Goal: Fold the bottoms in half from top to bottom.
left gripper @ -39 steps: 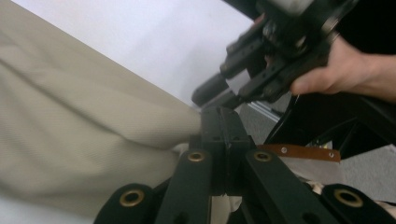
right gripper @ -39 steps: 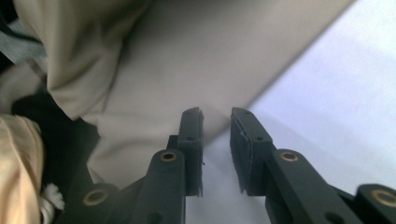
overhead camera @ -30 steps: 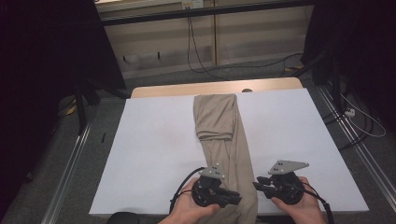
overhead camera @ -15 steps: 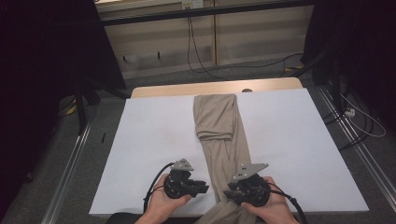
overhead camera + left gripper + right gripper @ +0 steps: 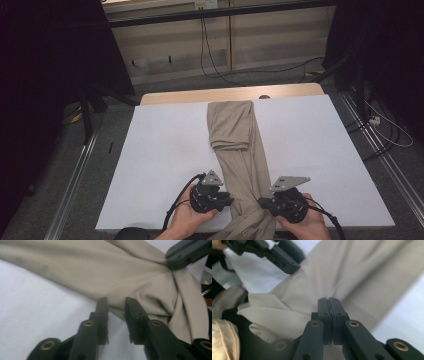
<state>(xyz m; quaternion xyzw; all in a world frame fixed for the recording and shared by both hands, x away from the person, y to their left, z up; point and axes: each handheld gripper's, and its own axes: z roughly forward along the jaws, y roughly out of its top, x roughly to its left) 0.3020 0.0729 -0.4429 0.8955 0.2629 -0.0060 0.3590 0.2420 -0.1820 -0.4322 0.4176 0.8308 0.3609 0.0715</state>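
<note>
Both claws have shifted right to flank the long beige fabric trousers (image 5: 246,150); right claw (image 5: 328,300) just pinched shut at its edge, left claw (image 5: 117,302) stands spread, so lifting looks imminent.

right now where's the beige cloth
High view: the beige cloth runs down the middle of the white table, its near end between the two grippers.

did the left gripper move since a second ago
Yes. In the high view the left gripper has shifted left: it was over the beige trousers, now it sits on the white sheet beside their left edge.
</note>
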